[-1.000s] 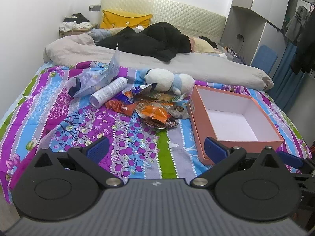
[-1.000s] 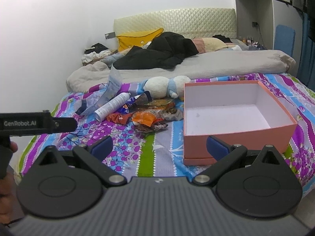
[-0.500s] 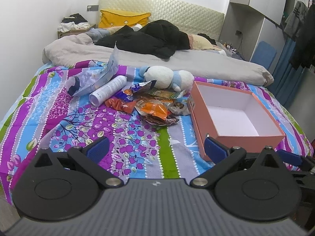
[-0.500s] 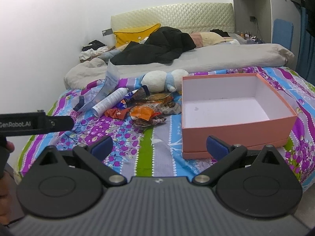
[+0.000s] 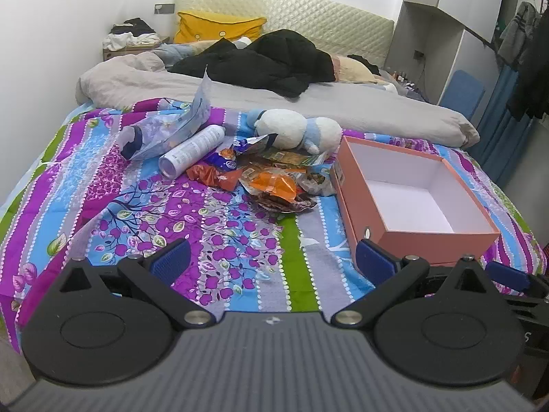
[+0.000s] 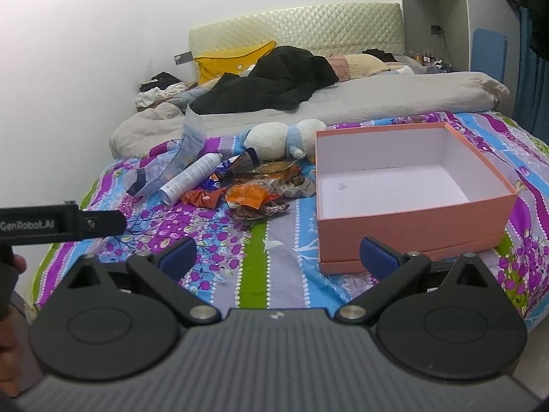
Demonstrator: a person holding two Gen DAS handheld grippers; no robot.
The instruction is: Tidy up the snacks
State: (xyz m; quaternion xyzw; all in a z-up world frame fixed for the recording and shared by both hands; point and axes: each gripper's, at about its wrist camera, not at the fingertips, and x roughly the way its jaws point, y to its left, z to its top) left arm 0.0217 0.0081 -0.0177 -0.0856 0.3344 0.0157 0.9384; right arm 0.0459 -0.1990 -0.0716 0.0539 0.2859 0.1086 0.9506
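A heap of snack packets [image 5: 271, 178] [image 6: 255, 187], orange, blue and brown, lies on the flowered bedspread. Right of it stands an empty salmon-pink box [image 5: 411, 189] [image 6: 405, 189] with a white inside. My left gripper [image 5: 271, 257] hovers open near the foot of the bed, well short of the heap, with nothing between its blue pads. My right gripper [image 6: 278, 255] is also open and empty, in front of the box's near left corner. The left tool's black body [image 6: 61, 225] shows at the left edge of the right wrist view.
A white spray can [image 5: 192, 151] and a clear plastic bag [image 5: 164, 130] lie left of the heap. A white and blue plush toy [image 5: 295, 128] sits behind it. Grey duvet [image 5: 343, 110] and black clothes [image 5: 267, 61] cover the far bed. A wardrobe [image 5: 446, 34] stands right.
Both grippers have drifted slightly, so the bed and box shift a little in view. Both stay open and nothing on the bed has moved.
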